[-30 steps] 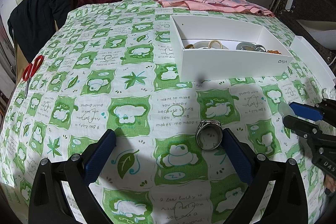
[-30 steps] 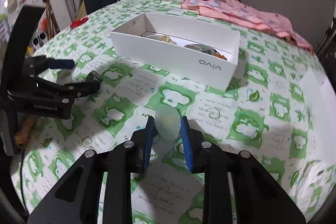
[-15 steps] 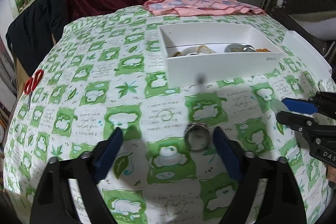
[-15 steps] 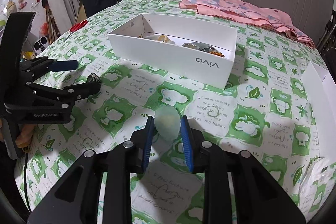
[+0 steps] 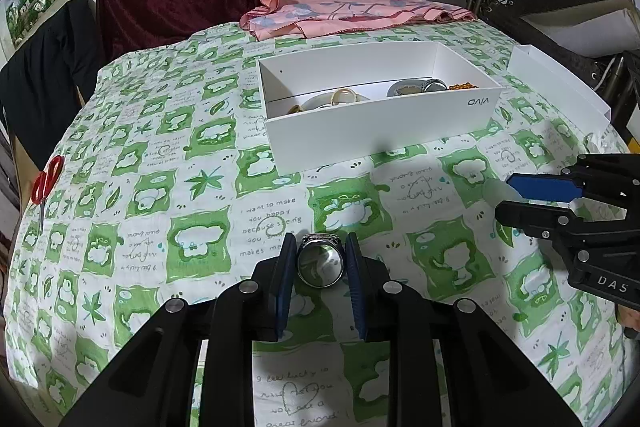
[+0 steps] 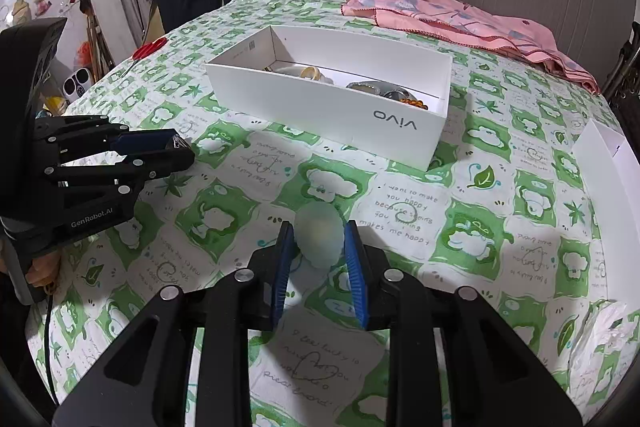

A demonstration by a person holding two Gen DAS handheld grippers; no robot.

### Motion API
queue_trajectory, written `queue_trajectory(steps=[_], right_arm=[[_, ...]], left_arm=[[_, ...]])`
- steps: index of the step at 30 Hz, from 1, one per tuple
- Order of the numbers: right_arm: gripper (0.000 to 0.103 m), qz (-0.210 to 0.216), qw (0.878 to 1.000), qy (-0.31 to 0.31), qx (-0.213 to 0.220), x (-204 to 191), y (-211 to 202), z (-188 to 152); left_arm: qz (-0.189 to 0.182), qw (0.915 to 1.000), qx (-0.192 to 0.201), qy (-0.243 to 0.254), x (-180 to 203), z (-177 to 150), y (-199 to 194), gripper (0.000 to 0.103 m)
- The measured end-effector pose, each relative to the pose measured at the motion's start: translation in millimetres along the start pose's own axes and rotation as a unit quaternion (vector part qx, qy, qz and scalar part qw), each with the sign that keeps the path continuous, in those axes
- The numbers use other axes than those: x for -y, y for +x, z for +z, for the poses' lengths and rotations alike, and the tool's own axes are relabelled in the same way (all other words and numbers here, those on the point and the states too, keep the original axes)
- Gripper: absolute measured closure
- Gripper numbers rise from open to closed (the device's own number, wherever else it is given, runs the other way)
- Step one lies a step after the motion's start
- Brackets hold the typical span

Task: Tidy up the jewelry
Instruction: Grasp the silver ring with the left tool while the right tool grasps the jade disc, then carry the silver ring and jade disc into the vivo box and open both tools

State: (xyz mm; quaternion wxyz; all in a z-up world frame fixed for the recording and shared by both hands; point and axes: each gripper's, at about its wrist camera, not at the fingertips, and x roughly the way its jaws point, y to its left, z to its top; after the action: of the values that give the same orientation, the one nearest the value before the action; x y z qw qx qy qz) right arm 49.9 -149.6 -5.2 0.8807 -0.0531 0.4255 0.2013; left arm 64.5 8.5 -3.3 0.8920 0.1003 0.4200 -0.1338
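Observation:
My left gripper (image 5: 319, 261) is shut on a wide silver ring (image 5: 320, 264) just above the green-and-white cloth. My right gripper (image 6: 318, 241) is shut on a pale green translucent oval piece (image 6: 319, 236); it also shows at the right of the left wrist view (image 5: 505, 197). The left gripper shows at the left of the right wrist view (image 6: 176, 151). A white open box (image 5: 384, 131) marked vivo stands beyond both grippers and holds several bangles, rings and beads (image 5: 344, 97).
A white box lid (image 5: 560, 83) lies at the right table edge. Red scissors (image 5: 46, 183) lie at the far left. A pink cloth (image 5: 344, 13) lies at the back. Crumpled white paper (image 6: 600, 327) sits at the near right.
My left gripper has closed from wide open onto the silver ring. My right gripper has kept hold of the pale green piece and barely moved.

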Motion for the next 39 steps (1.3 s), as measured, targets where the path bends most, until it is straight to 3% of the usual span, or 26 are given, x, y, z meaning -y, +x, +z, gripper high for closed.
queue_trajectory(steps=[39], right_arm=[[0.078,-0.001,1.000,0.009,0.015,3.7,-6.9,0.1]], left_arm=[[0.002,0.9992,0.014,-0.037,-14.7,2.1,-8.9,0.078]])
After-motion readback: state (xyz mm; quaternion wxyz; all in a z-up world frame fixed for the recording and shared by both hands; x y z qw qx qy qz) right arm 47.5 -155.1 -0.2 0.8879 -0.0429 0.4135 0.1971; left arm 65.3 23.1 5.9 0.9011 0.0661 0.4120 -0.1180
